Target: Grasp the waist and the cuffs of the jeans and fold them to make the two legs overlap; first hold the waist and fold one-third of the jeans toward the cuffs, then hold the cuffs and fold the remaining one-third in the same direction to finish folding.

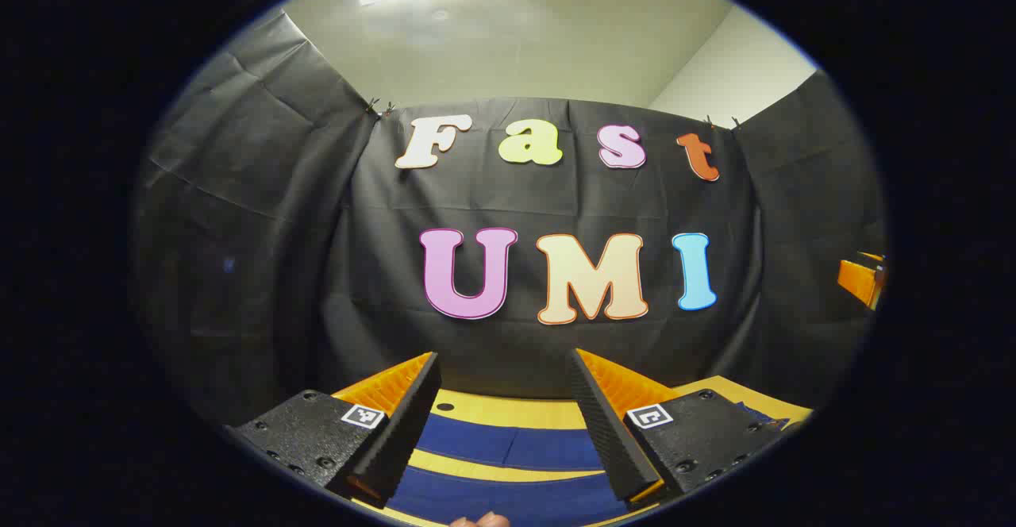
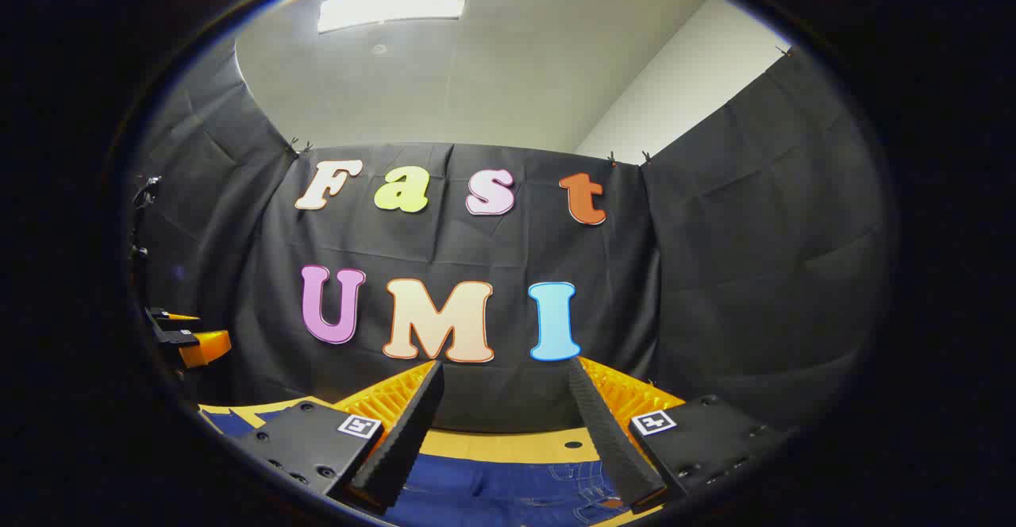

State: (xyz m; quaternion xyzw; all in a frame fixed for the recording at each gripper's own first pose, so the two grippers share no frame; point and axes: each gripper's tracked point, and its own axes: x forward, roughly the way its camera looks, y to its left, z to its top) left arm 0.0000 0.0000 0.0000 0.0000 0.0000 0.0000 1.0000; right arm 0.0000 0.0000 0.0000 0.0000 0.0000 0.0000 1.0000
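The blue jeans [image 1: 508,444] lie flat on the yellow table [image 1: 508,413] below my left gripper [image 1: 503,357]. There the two legs show as blue bands with a strip of table between them. This gripper hangs open above them, holding nothing. In the right gripper view the jeans [image 2: 492,487] show pocket stitching, so this is the waist end. My right gripper [image 2: 504,367] is open above it, with nothing between its fingers. Each view also catches the other gripper at its side edge: the right gripper [image 1: 861,277] and the left gripper [image 2: 190,340].
Black cloth walls close the booth behind the table and on both sides. The table's far edge [image 2: 508,446] runs close to the back wall. A fingertip of the person's hand [image 1: 480,521] peeks in at the bottom of the left gripper view.
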